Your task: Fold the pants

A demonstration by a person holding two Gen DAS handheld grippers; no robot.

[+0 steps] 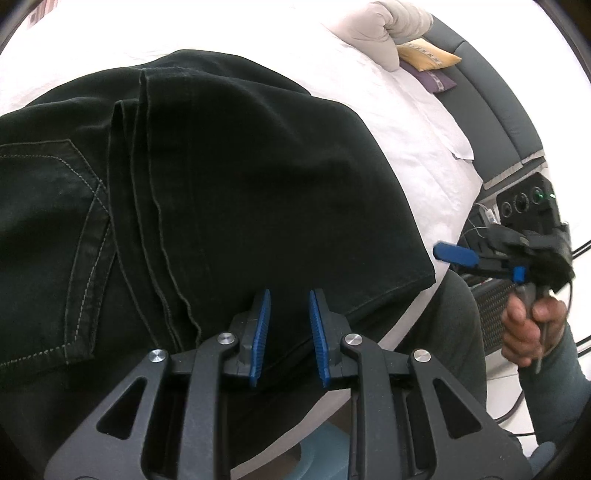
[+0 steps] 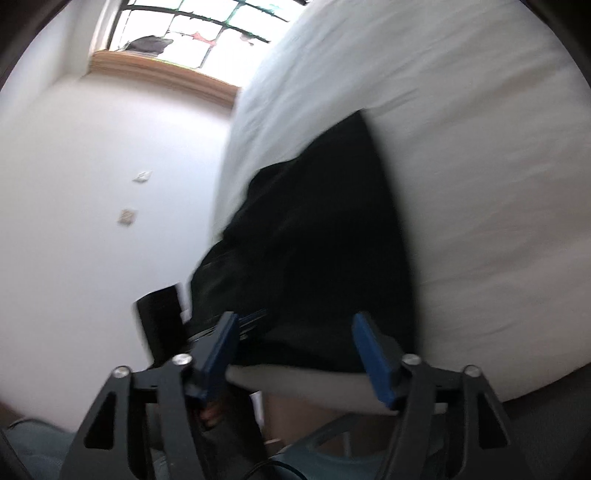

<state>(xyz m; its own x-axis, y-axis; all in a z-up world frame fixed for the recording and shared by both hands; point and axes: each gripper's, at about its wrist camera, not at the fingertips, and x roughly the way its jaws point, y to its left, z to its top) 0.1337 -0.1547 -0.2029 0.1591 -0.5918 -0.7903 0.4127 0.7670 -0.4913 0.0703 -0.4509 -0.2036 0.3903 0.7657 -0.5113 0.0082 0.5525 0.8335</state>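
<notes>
Black jeans (image 1: 207,184) lie folded on the white bed (image 1: 417,136), a back pocket with pale stitching at the left. My left gripper (image 1: 290,295) hovers open just above the jeans' near hem, holding nothing. The right gripper (image 1: 456,254) shows at the right in the left wrist view, held off the bed's edge beside the jeans' corner. In the blurred right wrist view the right gripper (image 2: 295,321) is wide open and empty, with the jeans (image 2: 325,229) ahead of it on the bed (image 2: 480,147).
Pillows (image 1: 388,33) and a yellow cushion (image 1: 428,53) lie at the head of the bed against a grey headboard (image 1: 495,103). A black device with cables (image 1: 524,203) stands beside the bed. A white wall (image 2: 92,184) and a window (image 2: 192,26) are to the left.
</notes>
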